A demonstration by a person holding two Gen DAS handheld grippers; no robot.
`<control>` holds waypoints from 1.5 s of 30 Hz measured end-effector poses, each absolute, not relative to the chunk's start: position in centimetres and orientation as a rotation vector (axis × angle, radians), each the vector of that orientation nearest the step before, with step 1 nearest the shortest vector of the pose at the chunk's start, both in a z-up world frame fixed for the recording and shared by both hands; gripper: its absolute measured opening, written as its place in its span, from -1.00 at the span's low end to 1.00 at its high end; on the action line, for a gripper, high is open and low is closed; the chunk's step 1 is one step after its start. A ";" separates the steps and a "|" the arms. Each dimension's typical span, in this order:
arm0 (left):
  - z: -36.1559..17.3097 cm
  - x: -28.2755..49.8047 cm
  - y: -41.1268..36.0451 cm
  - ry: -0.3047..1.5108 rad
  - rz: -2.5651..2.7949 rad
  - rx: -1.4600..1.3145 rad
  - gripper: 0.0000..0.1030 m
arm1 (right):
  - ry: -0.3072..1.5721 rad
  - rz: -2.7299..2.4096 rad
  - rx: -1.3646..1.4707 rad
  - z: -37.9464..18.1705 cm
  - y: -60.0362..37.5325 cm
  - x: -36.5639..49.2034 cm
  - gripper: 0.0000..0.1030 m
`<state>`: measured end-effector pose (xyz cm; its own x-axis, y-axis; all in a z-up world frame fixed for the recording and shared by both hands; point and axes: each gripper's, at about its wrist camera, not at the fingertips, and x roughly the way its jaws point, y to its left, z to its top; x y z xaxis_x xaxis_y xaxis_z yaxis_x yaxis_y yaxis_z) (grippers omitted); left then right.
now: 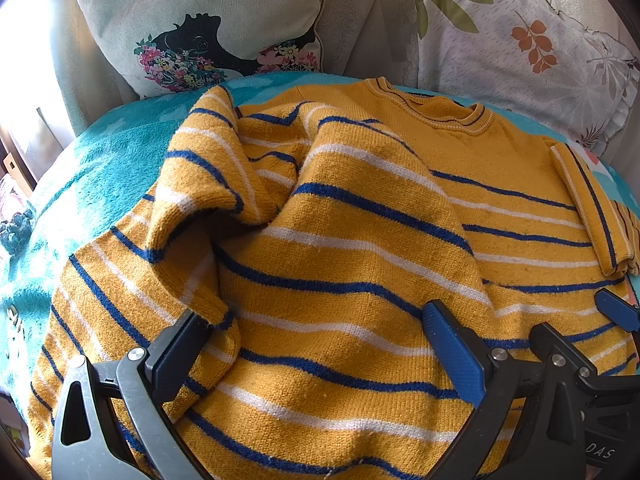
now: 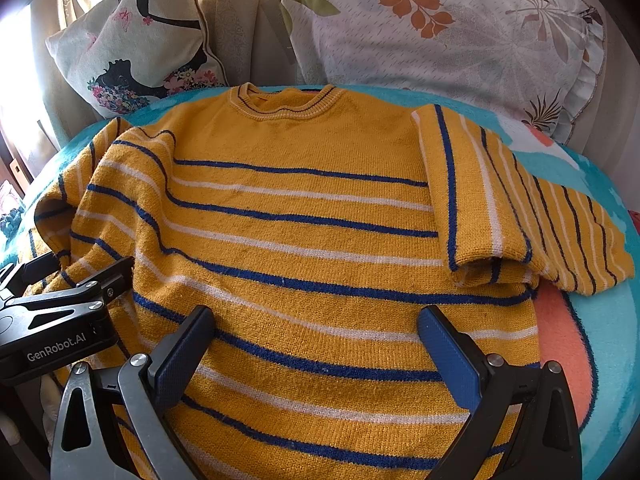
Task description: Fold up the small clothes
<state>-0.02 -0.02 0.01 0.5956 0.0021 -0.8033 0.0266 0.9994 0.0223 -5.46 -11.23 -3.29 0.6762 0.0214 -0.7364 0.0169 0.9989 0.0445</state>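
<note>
A small mustard-yellow sweater (image 2: 288, 216) with blue and white stripes lies face up on a teal blanket (image 2: 600, 360), collar at the far side. Its right sleeve (image 2: 472, 192) is folded in over the body. Its left side is bunched and folded over the body (image 1: 248, 184). My left gripper (image 1: 316, 344) is open just above the sweater's lower left part, holding nothing. My right gripper (image 2: 316, 344) is open over the lower hem area, holding nothing. The right gripper's fingers also show at the right edge of the left wrist view (image 1: 616, 312).
Two cushions lean on the sofa back behind the sweater: one with a black silhouette print (image 1: 208, 28), one white with leaf prints (image 2: 440, 36). The blanket (image 1: 100, 168) covers the seat, with an orange patch (image 2: 564, 336) at the right.
</note>
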 end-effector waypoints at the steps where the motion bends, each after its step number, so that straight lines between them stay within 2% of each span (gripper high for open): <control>1: 0.0 0.0 0.0 0.933 -0.014 0.033 1.00 | 0.828 0.002 0.049 -3.3 -11.2 -5.5 1.00; 31: 0.0 0.1 0.3 0.951 -0.010 0.026 1.00 | 0.833 0.004 0.043 -3.3 -11.3 -5.5 1.00; 32: 0.2 0.0 0.5 0.959 -0.014 0.014 0.98 | 0.832 0.010 0.052 -3.4 -11.3 -5.4 1.00; 34: 0.9 -0.6 1.1 0.970 -0.021 -0.028 0.71 | 0.828 0.013 0.057 -3.4 -11.3 -5.4 1.00; 36: 2.1 -1.5 2.3 0.973 -0.062 -0.117 0.68 | 0.825 0.013 0.056 -3.4 -11.3 -5.4 1.00; 41: 6.4 -4.0 6.1 0.848 -0.074 -0.234 0.68 | 0.817 0.014 0.056 -3.3 -11.3 -5.4 1.00; 45: 7.6 -4.0 9.7 0.780 0.030 -0.173 0.83 | 0.812 0.026 0.077 -3.3 -11.4 -5.4 1.00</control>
